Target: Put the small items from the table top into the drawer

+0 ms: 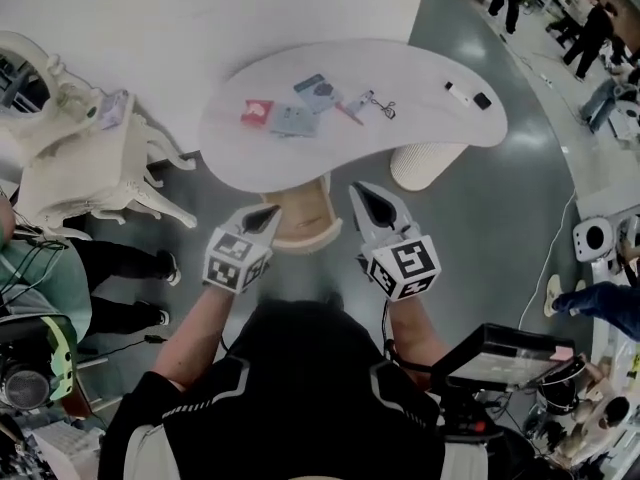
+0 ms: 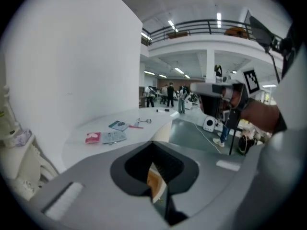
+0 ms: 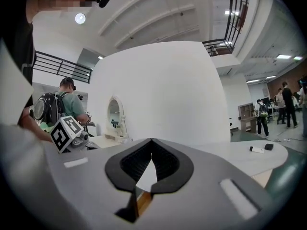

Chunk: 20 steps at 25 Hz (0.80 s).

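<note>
Near table (image 1: 440, 118), left hand-held gripper (image 1: 262, 217) & right hand-held gripper (image 1: 377, 204) aim fwd, clenched empty.

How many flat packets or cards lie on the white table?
3: a red packet at the left, a grey packet beside it, a blue card behind them. None seems hidden.

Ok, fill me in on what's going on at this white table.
A person stands at the white table with a gripper in each hand. The left gripper and the right gripper are both shut and empty, held on the near side of the table. A red packet, two bluish packets and other small items lie on the top. None has been picked up yet.
</note>
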Motion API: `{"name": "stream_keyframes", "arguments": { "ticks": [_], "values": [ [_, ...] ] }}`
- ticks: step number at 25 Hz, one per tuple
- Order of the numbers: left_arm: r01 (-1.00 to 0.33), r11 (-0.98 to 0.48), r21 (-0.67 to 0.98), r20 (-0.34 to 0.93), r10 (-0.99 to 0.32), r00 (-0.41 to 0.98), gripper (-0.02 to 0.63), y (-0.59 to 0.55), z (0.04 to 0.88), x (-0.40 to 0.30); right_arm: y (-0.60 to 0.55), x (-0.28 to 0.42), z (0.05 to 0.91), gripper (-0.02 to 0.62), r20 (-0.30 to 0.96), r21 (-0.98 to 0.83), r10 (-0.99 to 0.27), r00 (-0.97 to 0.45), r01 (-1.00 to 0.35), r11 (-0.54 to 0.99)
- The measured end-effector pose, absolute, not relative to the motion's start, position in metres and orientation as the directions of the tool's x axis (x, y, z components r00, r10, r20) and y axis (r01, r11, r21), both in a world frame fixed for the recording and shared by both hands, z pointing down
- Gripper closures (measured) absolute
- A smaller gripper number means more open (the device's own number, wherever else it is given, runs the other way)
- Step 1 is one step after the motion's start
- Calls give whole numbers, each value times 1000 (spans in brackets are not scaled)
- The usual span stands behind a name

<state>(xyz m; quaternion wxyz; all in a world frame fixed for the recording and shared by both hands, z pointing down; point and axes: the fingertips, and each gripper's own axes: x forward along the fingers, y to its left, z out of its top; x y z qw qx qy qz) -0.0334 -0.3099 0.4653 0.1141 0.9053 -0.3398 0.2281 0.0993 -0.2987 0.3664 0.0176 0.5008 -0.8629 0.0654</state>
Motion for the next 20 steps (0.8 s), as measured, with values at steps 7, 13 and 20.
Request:
{"name": "stream_keyframes", "arguments": {
  "ticks": [7, 13, 20],
  "values": [
    [-739, -670, 74, 220, -711, 668, 606, -332, 400, -89, -313, 67, 351, 594, 81, -89, -875, -477, -878, 471],
    [-758, -647, 80, 84, -753, 652, 606, -338, 363, -122, -321, 50, 340, 594, 73, -56, -886, -458, -889, 455],
    [-768, -636, 74, 12, -770, 638, 606, -330, 345, -140, -322, 37, 335, 595, 87, -10, -899, -429, -903, 430]
  ]
}}
